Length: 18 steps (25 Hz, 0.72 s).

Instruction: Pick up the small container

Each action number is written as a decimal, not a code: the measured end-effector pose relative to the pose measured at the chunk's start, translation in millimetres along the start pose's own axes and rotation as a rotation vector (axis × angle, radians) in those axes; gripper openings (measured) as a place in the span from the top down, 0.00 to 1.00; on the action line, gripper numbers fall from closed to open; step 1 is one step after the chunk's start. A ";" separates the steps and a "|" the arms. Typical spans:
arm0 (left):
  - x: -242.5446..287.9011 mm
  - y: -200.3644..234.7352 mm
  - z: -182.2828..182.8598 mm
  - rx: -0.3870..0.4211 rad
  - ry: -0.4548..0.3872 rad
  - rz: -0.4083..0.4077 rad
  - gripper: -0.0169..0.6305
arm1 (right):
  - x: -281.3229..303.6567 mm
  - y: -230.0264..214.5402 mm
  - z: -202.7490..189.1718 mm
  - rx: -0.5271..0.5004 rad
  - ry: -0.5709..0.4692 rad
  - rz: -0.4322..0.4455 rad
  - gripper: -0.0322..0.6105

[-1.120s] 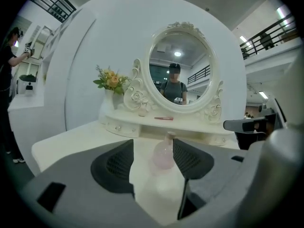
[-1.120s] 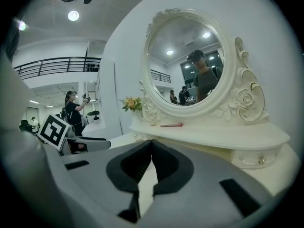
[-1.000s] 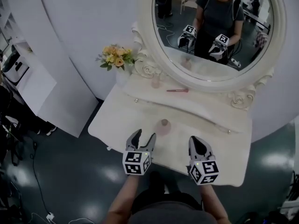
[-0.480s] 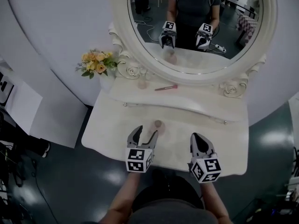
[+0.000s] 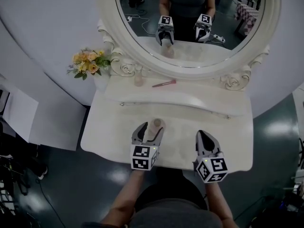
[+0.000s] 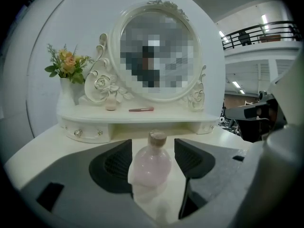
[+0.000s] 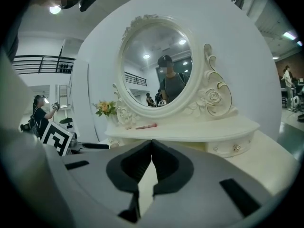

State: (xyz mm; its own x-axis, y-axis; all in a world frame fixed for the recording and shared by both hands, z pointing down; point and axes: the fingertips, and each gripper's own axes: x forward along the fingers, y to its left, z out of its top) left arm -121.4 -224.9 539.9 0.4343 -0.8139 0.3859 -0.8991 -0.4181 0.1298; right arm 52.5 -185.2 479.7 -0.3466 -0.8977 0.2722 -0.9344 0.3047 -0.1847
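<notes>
The small container is a pink round-bellied bottle [image 5: 156,125] with a cork stopper, standing upright on the white dressing table [image 5: 109,132]. My left gripper [image 5: 151,128] is open, one jaw on each side of the bottle. In the left gripper view the bottle [image 6: 151,163] fills the gap of the left gripper [image 6: 152,148], and the pads do not seem to press on it. My right gripper [image 5: 202,134] hovers over the table's front right part, shut and empty. The right gripper view shows the right gripper [image 7: 152,144] with its jaw tips together.
An oval mirror [image 5: 190,27] in a carved white frame rises behind a raised shelf [image 5: 199,96]. On the shelf lie a pink stick [image 5: 164,83] and a small pale jar [image 5: 138,81]. A vase of flowers [image 5: 87,63] stands at the shelf's left end. The floor is dark.
My left gripper has moved forward, and its jaws now flank the bottle that stood ahead of it. The right gripper has kept its place beside it. The head view has shifted.
</notes>
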 end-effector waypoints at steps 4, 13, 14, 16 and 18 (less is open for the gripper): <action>9.6 -1.5 -3.6 0.014 0.022 -0.008 0.56 | 5.1 -2.7 -1.0 0.015 -0.002 -0.003 0.94; 27.9 4.4 -3.6 0.034 0.029 0.013 0.56 | 14.4 -9.4 -5.3 0.036 0.010 -0.001 0.94; 29.6 5.2 -3.7 0.036 0.029 0.015 0.56 | 15.4 -10.7 -5.4 0.037 0.011 -0.001 0.94; 32.3 6.2 -4.4 0.041 0.034 0.019 0.57 | 17.0 -12.5 -6.0 0.039 0.013 0.000 0.94; 34.5 6.0 -5.2 0.053 0.040 0.024 0.59 | 18.3 -13.7 -6.9 0.042 0.015 0.002 0.94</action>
State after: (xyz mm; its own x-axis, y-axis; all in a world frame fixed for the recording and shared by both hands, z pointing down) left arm -112.1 -253.3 558.8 0.4089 -0.8079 0.4244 -0.9046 -0.4201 0.0718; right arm 58.4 -203.6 493.7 -0.3500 -0.8922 0.2855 -0.9294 0.2927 -0.2247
